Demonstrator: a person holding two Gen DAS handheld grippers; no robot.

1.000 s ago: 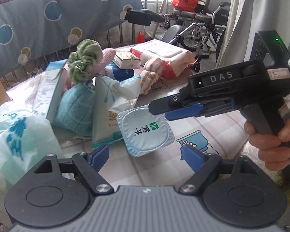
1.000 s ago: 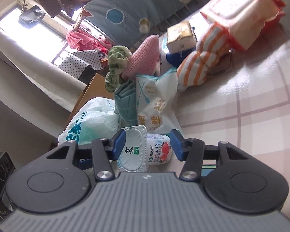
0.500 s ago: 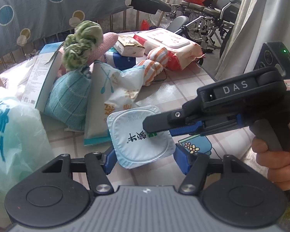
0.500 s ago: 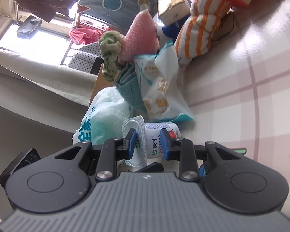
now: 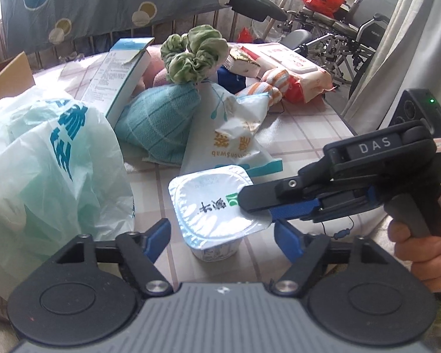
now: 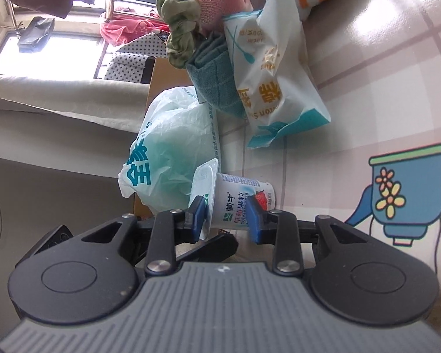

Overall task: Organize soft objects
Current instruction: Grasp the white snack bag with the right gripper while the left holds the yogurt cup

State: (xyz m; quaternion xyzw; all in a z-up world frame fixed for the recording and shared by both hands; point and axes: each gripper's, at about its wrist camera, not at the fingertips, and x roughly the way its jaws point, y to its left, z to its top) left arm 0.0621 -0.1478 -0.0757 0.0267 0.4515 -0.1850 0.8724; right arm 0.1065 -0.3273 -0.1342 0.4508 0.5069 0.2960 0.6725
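A yogurt cup (image 5: 214, 206) with a foil lid stands upright on the checked tablecloth (image 5: 302, 135). My left gripper (image 5: 222, 234) straddles it, jaws opening, pads clear of its sides. My right gripper (image 5: 258, 206) comes in from the right with one finger lying on the lid. In the right wrist view that gripper (image 6: 226, 217) has one pad on the lid rim and the other against the wall of the cup (image 6: 235, 197), and its jaws are opening. Behind lie a teal cloth (image 5: 158, 123), a green scrunchie (image 5: 194, 56), a striped orange cloth (image 5: 267, 88) and a cotton swab bag (image 5: 235, 135).
A pale green plastic bag (image 5: 44, 158) bulges at the left, close to the cup. A tall carton (image 5: 117, 73), a wet-wipes pack (image 5: 294, 64) and a cardboard box (image 5: 8, 76) sit further back. The table's right edge drops off near a curtain (image 5: 397, 44) and a wheelchair (image 5: 338, 29).
The left gripper narrowed around the cup, then spread wide again. The right gripper rolled, sank and tightened on the cup's top, then eased. The cup now stands upright on the table.
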